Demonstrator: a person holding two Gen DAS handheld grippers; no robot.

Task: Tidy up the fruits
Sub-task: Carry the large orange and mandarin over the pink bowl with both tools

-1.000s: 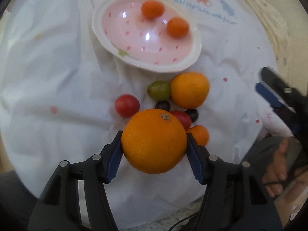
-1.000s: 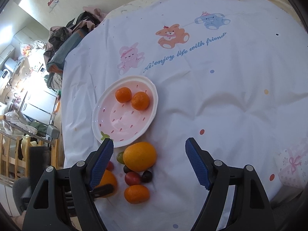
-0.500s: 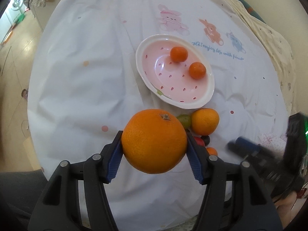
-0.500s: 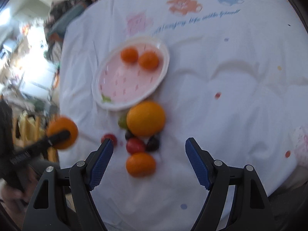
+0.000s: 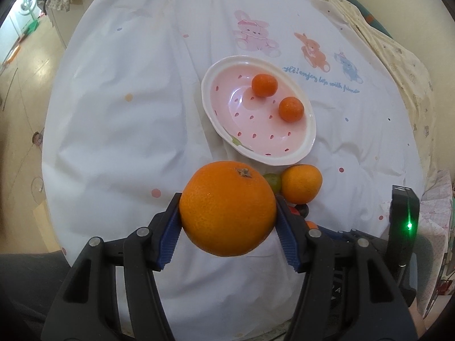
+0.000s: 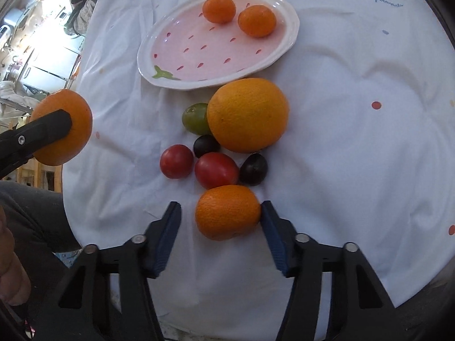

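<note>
My left gripper is shut on a large orange and holds it above the table, short of the pink strawberry plate. The held orange also shows in the right wrist view. The plate holds two small tangerines. My right gripper is open around a small orange on the cloth; its right pad touches the fruit. Beyond it lie two red tomatoes, two dark grapes, a green fruit and a big orange.
A white cartoon-print tablecloth covers the round table. The table's edge drops off on the left to the floor. A pink-patterned box stands at the right edge. The person's hand is at lower left.
My left gripper has lifted the large orange up and back from the fruit pile. My right gripper has dropped low and forward, and its jaws now flank the small orange.
</note>
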